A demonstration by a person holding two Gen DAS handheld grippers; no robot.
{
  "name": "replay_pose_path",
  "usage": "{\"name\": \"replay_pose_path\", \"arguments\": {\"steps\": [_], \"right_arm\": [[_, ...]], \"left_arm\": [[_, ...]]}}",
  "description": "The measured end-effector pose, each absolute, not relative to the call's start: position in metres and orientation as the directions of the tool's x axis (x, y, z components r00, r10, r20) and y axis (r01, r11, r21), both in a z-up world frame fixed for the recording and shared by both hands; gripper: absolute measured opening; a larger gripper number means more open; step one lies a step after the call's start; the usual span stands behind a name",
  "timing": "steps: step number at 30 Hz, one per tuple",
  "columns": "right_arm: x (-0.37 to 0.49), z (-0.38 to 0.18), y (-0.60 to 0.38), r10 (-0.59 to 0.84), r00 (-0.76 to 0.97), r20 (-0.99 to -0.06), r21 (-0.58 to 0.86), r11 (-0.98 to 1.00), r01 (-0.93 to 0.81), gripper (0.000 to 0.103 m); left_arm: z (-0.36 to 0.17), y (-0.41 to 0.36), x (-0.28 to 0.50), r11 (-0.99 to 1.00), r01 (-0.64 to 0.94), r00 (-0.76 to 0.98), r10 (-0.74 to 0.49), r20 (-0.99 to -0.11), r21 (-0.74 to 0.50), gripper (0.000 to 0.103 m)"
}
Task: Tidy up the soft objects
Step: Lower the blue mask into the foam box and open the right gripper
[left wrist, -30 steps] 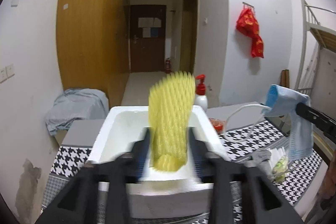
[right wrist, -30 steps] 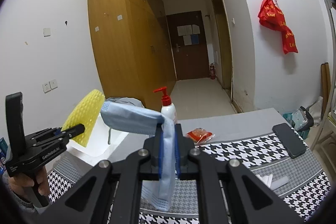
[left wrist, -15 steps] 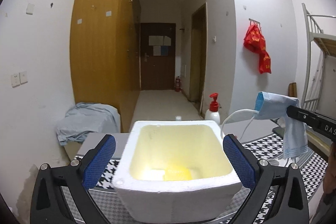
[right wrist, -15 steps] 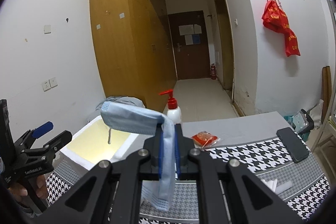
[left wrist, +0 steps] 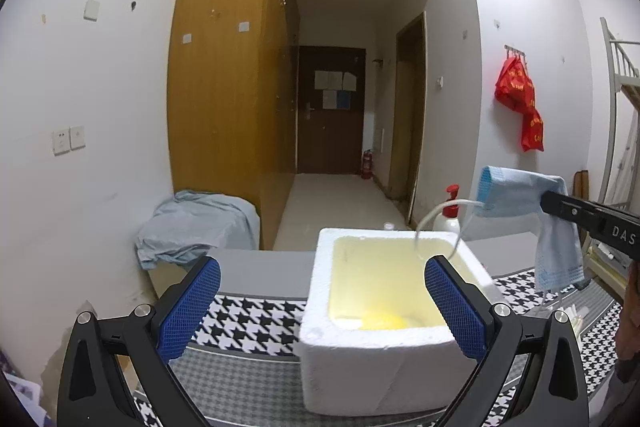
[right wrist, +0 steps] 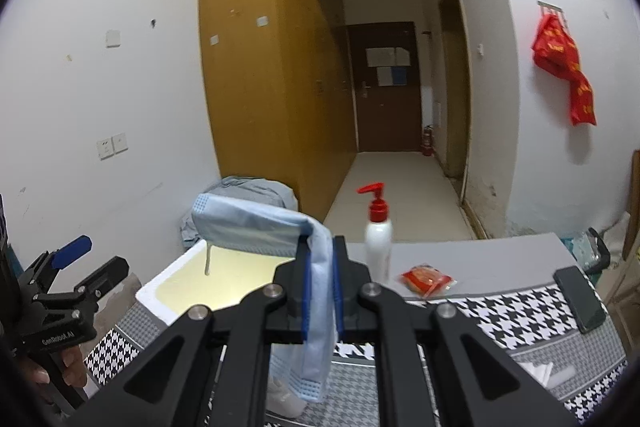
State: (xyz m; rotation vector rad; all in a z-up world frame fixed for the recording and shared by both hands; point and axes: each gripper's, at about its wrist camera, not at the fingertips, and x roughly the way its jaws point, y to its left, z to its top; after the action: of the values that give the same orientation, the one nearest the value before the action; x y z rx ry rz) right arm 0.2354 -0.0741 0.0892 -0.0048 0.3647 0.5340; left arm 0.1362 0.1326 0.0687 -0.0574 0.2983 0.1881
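A white foam box stands on the table, with the yellow foam net lying on its floor. My left gripper is open and empty, just in front of the box. My right gripper is shut on a blue face mask and holds it above the box's right rim; the mask's white ear loop hangs over the box. In the left wrist view the mask shows at the right. The box also shows in the right wrist view.
A white pump bottle with a red top, a red snack packet and a black phone lie on the table behind and to the right. A grey cloth heap sits left of the table. White items lie at the front right.
My left gripper opened and dropped the yellow net into the box, then drew back to the left. My right gripper moved the mask closer over the box.
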Motion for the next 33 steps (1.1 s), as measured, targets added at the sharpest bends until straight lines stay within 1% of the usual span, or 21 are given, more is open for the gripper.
{"name": "replay_pose_path", "arguments": {"steps": [9,21,22,23,24,25,26,28,33], "right_arm": [[0.246,0.086,-0.041,0.532,0.756,-0.381,0.08,0.834,-0.547,0.012],[0.259,0.077,-0.004,0.523,0.739,-0.424,0.053,0.829,-0.557,0.013],[0.26,0.075,-0.002,0.523,0.736,-0.43,0.05,0.828,-0.558,0.016],[0.26,0.074,0.0,0.521,0.734,-0.436,0.046,0.827,-0.56,0.026],[0.262,0.072,0.003,0.514,0.732,-0.447,0.037,0.828,-0.559,0.034],[0.262,0.071,0.004,0.508,0.734,-0.451,0.033,0.831,-0.555,0.053],[0.262,0.07,0.005,0.506,0.735,-0.451,0.034,0.833,-0.553,0.067],[0.26,0.07,0.004,0.508,0.735,-0.45,0.035,0.832,-0.554,0.074],[0.254,0.072,-0.001,0.517,0.73,-0.447,0.041,0.827,-0.56,0.079]], "left_arm": [[0.064,0.144,0.135,0.977,-0.209,0.937,0.186,-0.297,-0.047,0.102],[0.06,0.154,0.129,0.974,-0.217,0.939,0.192,-0.286,-0.059,0.102],[0.06,0.154,0.129,0.974,-0.218,0.938,0.194,-0.286,-0.055,0.102],[0.06,0.154,0.128,0.974,-0.22,0.938,0.197,-0.286,-0.049,0.102],[0.059,0.153,0.128,0.974,-0.22,0.938,0.198,-0.286,-0.046,0.102],[0.059,0.154,0.128,0.975,-0.219,0.938,0.197,-0.286,-0.046,0.102],[0.058,0.154,0.128,0.975,-0.217,0.938,0.195,-0.287,-0.046,0.102],[0.058,0.155,0.128,0.974,-0.218,0.938,0.195,-0.286,-0.053,0.102],[0.057,0.153,0.128,0.976,-0.213,0.938,0.189,-0.291,-0.051,0.102]]}}
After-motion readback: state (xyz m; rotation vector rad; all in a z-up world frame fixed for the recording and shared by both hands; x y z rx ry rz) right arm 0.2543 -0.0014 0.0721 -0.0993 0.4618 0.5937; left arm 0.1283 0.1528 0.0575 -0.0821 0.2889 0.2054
